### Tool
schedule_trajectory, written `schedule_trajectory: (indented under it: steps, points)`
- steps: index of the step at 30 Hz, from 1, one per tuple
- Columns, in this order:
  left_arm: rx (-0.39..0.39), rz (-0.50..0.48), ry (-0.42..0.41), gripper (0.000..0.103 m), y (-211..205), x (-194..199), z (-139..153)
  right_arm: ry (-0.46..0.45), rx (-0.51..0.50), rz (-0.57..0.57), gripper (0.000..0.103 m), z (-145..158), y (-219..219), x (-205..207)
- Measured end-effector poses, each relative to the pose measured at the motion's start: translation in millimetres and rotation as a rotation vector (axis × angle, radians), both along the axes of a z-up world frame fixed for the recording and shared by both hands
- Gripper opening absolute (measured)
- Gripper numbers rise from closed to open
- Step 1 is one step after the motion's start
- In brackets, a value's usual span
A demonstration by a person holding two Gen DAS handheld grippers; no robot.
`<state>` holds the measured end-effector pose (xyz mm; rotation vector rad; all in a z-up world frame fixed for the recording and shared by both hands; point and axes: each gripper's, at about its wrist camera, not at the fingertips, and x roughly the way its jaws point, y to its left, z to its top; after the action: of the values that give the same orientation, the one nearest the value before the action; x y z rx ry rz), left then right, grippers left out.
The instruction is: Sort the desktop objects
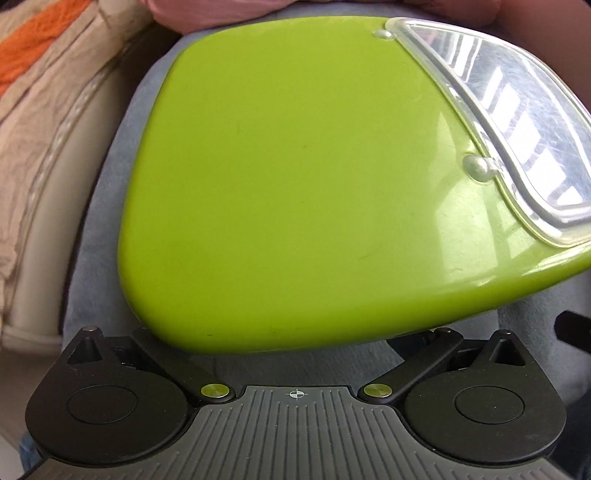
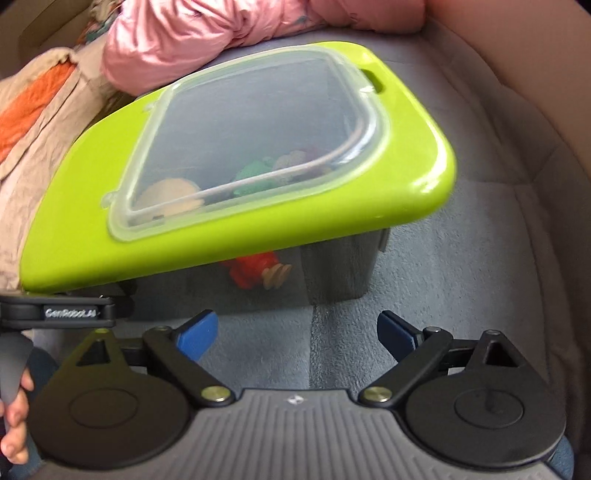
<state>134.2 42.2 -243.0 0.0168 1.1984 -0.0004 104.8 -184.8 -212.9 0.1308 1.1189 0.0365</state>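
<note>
The right gripper (image 2: 297, 334) stands with its blue pads (image 2: 197, 332) wide apart and nothing between them, above grey fleece bedding (image 2: 461, 258), just short of the green lid (image 2: 258, 236). That lid sits tilted on a clear bin (image 2: 332, 273), and its transparent window (image 2: 255, 147) shows small toys (image 2: 258, 273) inside. The left gripper (image 2: 55, 312) reaches in under the lid's near left corner; in its own view the lid (image 1: 295, 184) covers its fingertips, so I cannot tell whether it grips. Beyond the lid lie a pink garment (image 2: 207, 33) and an orange-and-beige cloth (image 2: 33, 110).
</note>
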Motion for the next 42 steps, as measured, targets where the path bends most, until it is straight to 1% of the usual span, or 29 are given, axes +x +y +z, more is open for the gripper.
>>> schedule_trajectory:
  steps: [2, 4, 7, 8, 11, 13, 16, 20, 22, 25, 26, 27, 29, 31, 33, 34, 36, 37, 40, 42]
  points:
    - [0.017, 0.011, -0.017, 0.103, 1.5, 8.7, 1.0, 0.006, 0.007, -0.021, 0.094, -4.1, -4.6, 3.1]
    - [0.019, 0.040, -0.022, 0.103, 10.0, 19.1, 1.0, 0.011, 0.011, -0.034, 0.094, -6.1, -9.4, 5.4]
    - [0.050, 0.082, -0.024, 0.103, 21.9, 30.5, 1.8, 0.010, 0.008, -0.047, 0.094, -6.8, -11.1, 5.9]
    - [0.047, 0.091, -0.020, 0.103, 25.0, 29.8, 4.1, 0.011, 0.011, -0.048, 0.094, -6.2, -11.8, 5.5]
    - [-0.025, 0.086, -0.019, 0.103, 28.7, 12.8, 22.4, 0.015, 0.029, -0.049, 0.094, -1.9, -12.6, 0.6]
    - [-0.073, 0.072, -0.031, 0.103, 24.8, -4.1, 40.1, 0.012, 0.045, -0.047, 0.094, 5.8, -12.0, -7.7]
    - [-0.116, 0.048, -0.077, 0.103, 22.7, -33.6, 79.1, -0.022, 0.070, -0.056, 0.094, 25.4, -10.2, -26.8]
    - [-0.116, 0.011, -0.186, 0.103, 23.4, -71.6, 138.7, -0.100, 0.095, -0.065, 0.096, 67.6, -8.7, -65.0]
    - [-0.102, -0.011, -0.254, 0.103, 22.7, -100.5, 171.5, -0.151, 0.117, -0.074, 0.099, 91.6, -9.5, -87.5]
    - [-0.091, 0.004, -0.353, 0.103, 24.7, -126.3, 201.8, -0.219, 0.157, -0.075, 0.103, 125.6, -10.3, -113.3]
    - [-0.099, 0.021, -0.378, 0.103, 23.4, -131.5, 211.3, -0.233, 0.160, -0.077, 0.103, 135.6, -9.1, -118.7]
    - [-0.109, 0.032, -0.386, 0.103, 21.4, -133.5, 217.1, -0.241, 0.154, -0.080, 0.103, 144.7, -6.9, -121.9]
    - [-0.125, 0.029, -0.377, 0.103, 15.6, -135.6, 223.1, -0.222, 0.105, -0.077, 0.103, 159.9, 0.4, -123.7]
    - [-0.115, 0.006, -0.357, 0.103, 6.7, -132.2, 218.7, -0.210, 0.030, -0.059, 0.103, 172.8, 11.9, -125.5]
    - [-0.088, -0.018, -0.339, 0.103, -2.5, -129.8, 211.2, -0.249, -0.031, -0.044, 0.103, 184.8, 21.9, -131.6]
    - [-0.078, -0.027, -0.329, 0.103, -5.5, -129.5, 205.7, -0.264, -0.045, -0.047, 0.103, 189.2, 24.7, -134.2]
    - [-0.074, -0.032, -0.309, 0.103, -6.0, -132.2, 198.9, -0.276, -0.045, -0.061, 0.103, 194.6, 27.9, -137.3]
    - [-0.078, -0.031, -0.295, 0.103, -5.2, -133.5, 196.4, -0.266, -0.027, -0.067, 0.103, 194.8, 28.1, -136.2]
    - [-0.088, -0.041, -0.243, 0.103, -4.0, -129.8, 189.2, -0.205, 0.025, -0.099, 0.103, 186.7, 29.7, -128.0]
    - [-0.090, -0.040, -0.228, 0.103, -0.2, -130.5, 186.0, -0.162, 0.043, -0.122, 0.103, 178.7, 32.7, -122.2]
